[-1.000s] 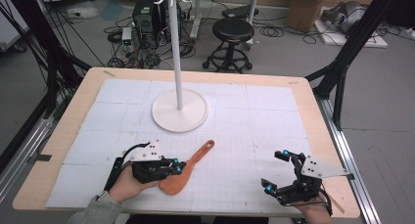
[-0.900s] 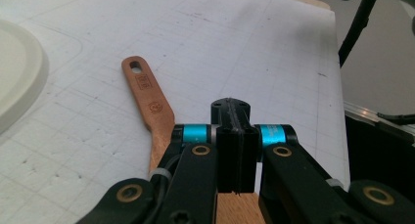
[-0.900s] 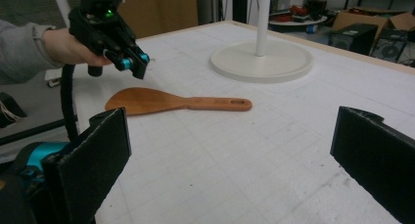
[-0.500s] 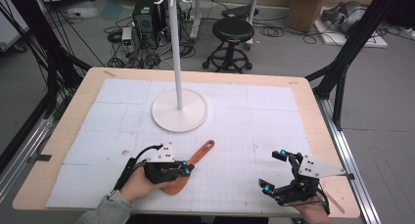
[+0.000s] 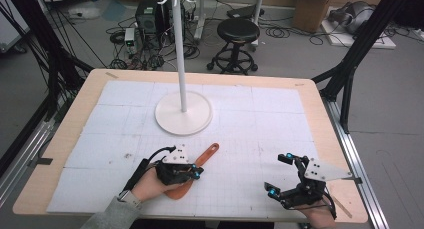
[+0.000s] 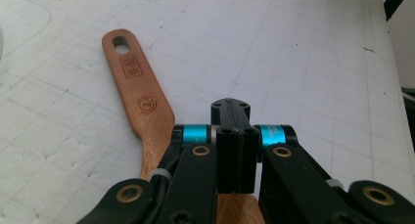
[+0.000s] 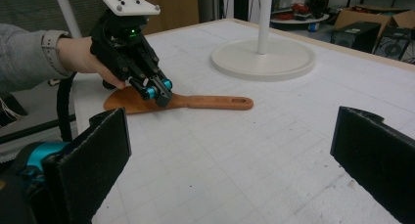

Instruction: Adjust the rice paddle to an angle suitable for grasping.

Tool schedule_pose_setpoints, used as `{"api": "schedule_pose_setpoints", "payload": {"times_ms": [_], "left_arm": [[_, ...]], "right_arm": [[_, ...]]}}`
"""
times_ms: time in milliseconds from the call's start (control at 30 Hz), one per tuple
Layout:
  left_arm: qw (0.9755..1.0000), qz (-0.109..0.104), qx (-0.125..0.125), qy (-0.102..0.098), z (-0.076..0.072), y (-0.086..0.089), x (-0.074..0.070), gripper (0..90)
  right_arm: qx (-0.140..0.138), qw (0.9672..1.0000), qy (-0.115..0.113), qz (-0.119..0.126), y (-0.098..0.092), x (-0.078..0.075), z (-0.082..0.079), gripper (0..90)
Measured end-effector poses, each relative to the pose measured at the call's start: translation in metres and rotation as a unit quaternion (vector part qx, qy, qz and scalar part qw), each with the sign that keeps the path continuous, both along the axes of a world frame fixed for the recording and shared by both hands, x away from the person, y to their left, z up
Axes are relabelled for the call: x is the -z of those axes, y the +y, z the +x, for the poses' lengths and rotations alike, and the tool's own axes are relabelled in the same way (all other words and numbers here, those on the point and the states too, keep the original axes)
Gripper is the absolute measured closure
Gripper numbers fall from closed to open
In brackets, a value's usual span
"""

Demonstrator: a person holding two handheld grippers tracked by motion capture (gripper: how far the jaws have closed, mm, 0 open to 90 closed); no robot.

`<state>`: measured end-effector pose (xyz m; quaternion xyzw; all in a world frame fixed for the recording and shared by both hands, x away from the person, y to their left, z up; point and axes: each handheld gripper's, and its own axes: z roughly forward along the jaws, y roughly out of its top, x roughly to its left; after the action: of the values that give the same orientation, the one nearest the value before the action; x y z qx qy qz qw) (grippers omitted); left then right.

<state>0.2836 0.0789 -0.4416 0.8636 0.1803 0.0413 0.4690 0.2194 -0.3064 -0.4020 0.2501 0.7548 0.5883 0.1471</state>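
Right now your left gripper point(image 5: 192, 173) sits low over the wooden spatula point(image 5: 197, 164), its jaws pressed together above the neck where handle widens into blade; whether they touch the wood cannot be told. That spatula lies flat on the white mat point(image 5: 250, 119), handle pointing towards the stand's round base point(image 5: 183, 120), near it but apart. Your right gripper point(image 5: 280, 175) rests well off to the right, jaws spread wide, holding nothing.

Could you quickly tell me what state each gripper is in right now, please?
Left gripper: jaws shut together, over the wooden spatula, not gripping it.
Right gripper: wide open, holding nothing.
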Motion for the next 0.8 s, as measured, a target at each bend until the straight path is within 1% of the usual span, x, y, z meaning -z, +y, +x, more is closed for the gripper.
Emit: {"api": "schedule_pose_setpoints", "payload": {"times_ms": [67, 100, 167, 200, 267, 367, 400, 467, 533, 633, 667, 700, 733, 800], "left_arm": [[1.0, 0.007, 0.0, -0.003, 0.0011, -0.0039, -0.0011, 89.5], [1.0, 0.008, -0.002, -0.002, 0.0014, -0.0054, -0.0007, 89.5], [0.9999, 0.016, -0.003, -0.002, 0.0024, -0.0078, 0.0002, 89.5], [0.9998, 0.022, -0.003, -0.003, 0.0025, -0.0085, 0.0009, 89.5], [0.9996, 0.026, -0.003, -0.004, 0.0039, -0.0083, 0.0015, 89.5], [0.9995, 0.03, -0.013, 0.004, 0.0058, -0.0076, 0.003, 89.5], [0.9989, 0.044, -0.015, 0.006, 0.0063, -0.0079, 0.0047, 89.5], [0.9989, 0.043, -0.015, 0.006, 0.0062, -0.0083, 0.0052, 89.6], [0.9989, 0.045, -0.013, 0.002, 0.0056, -0.0088, 0.0053, 89.6], [0.9988, 0.047, -0.013, -0.001, 0.0042, -0.0088, 0.0053, 89.6], [0.9985, 0.053, -0.015, -0.008, 0.0026, -0.0092, 0.005, 89.6], [0.9983, 0.055, -0.016, -0.011, 0.0009, -0.01, 0.0049, 89.7], [0.998, 0.059, -0.015, -0.016, -0.0003, -0.01, 0.0044, 89.7], [0.9981, 0.058, -0.016, -0.015, -0.0008, -0.0099, 0.0046, 89.7]], "right_arm": [[0.001, 1.0, 0.001, -0.001, 0.0001, 0.0003, 0.0, 0.0], [0.0, 1.0, 0.002, -0.001, 0.0002, 0.0003, -0.0002, 0.0], [0.001, 1.0, 0.003, -0.001, 0.0004, 0.0003, -0.0003, 0.0], [0.0, 1.0, 0.003, 0.0, 0.0005, 0.0004, -0.0002, 0.0], [0.0, 1.0, 0.003, 0.0, 0.0006, 0.0004, -0.0002, 0.0], [-0.002, 1.0, 0.002, -0.002, 0.0006, 0.0012, 0.0006, 0.0], [-0.002, 1.0, 0.003, -0.003, 0.0008, 0.0015, 0.0006, 0.0], [-0.002, 1.0, 0.003, -0.005, 0.001, 0.0015, 0.0004, 0.0], [-0.002, 1.0, 0.005, -0.004, 0.0012, 0.0011, -0.0002, 0.0], [-0.001, 1.0, 0.003, -0.006, 0.0009, 0.0011, 0.0, 0.0], [-0.001, 1.0, 0.005, -0.005, 0.001, 0.0009, -0.0005, 0.0], [-0.002, 1.0, 0.005, -0.005, 0.0009, 0.0005, -0.0007, 0.0], [-0.003, 1.0, 0.002, -0.005, 0.0005, 0.0, -0.0011, 0.0], [-0.002, 1.0, 0.002, -0.005, 0.0002, -0.0001, -0.0013, 0.0]]}}
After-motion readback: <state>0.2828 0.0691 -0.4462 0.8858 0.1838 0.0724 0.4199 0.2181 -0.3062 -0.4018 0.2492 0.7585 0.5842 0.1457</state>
